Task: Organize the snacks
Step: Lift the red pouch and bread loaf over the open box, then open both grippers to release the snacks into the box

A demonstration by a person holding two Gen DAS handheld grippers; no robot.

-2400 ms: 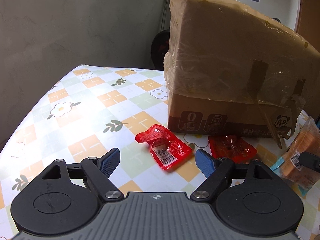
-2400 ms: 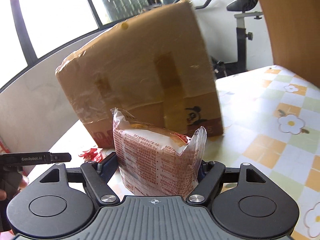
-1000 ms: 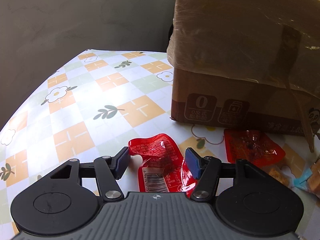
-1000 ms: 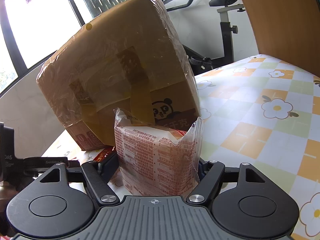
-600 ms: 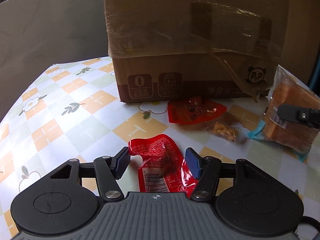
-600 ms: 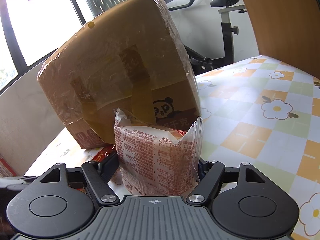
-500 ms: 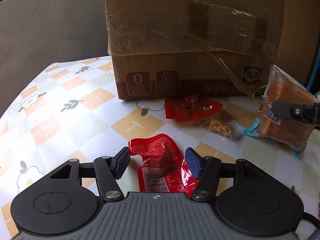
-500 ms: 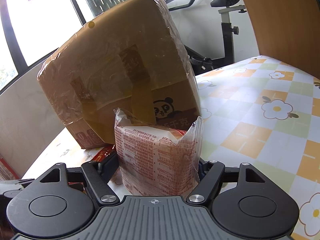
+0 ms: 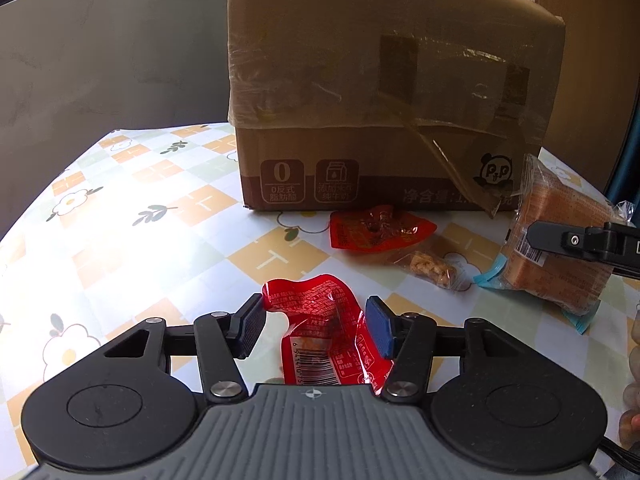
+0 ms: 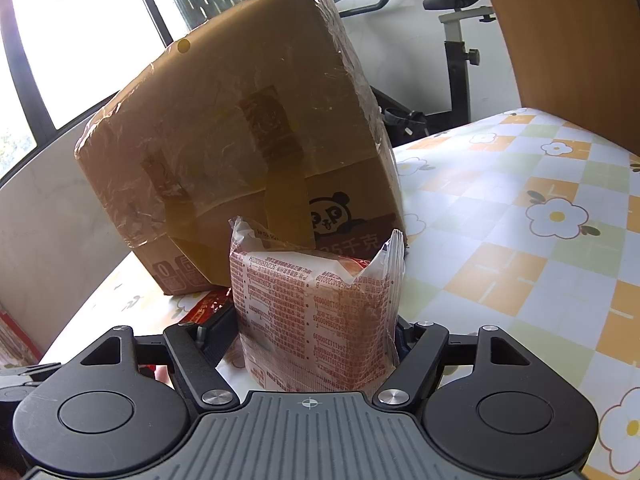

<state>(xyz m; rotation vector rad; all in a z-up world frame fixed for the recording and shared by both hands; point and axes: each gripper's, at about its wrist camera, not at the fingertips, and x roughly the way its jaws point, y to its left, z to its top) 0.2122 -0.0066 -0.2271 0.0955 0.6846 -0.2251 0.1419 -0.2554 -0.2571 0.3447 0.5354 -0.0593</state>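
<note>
One taped cardboard box (image 9: 384, 92) stands on one flower-patterned tablecloth (image 9: 132, 216). One clear-wrapped cake packet (image 10: 316, 316) stands upright, clamped between the pads of the right gripper (image 10: 314, 330), just in front of the box. Two red snack pouches show: the near red pouch (image 9: 324, 332) sits between the closing jaws of the left gripper (image 9: 316, 328), its left edge touching the left pad, the right pad looking just clear of it; the far red pouch (image 9: 378, 228) lies at the box's foot. One small clear nut bag (image 9: 430, 266) lies beside it. The near pouch's lower end is hidden behind the gripper body, and the box top is cut off.
</note>
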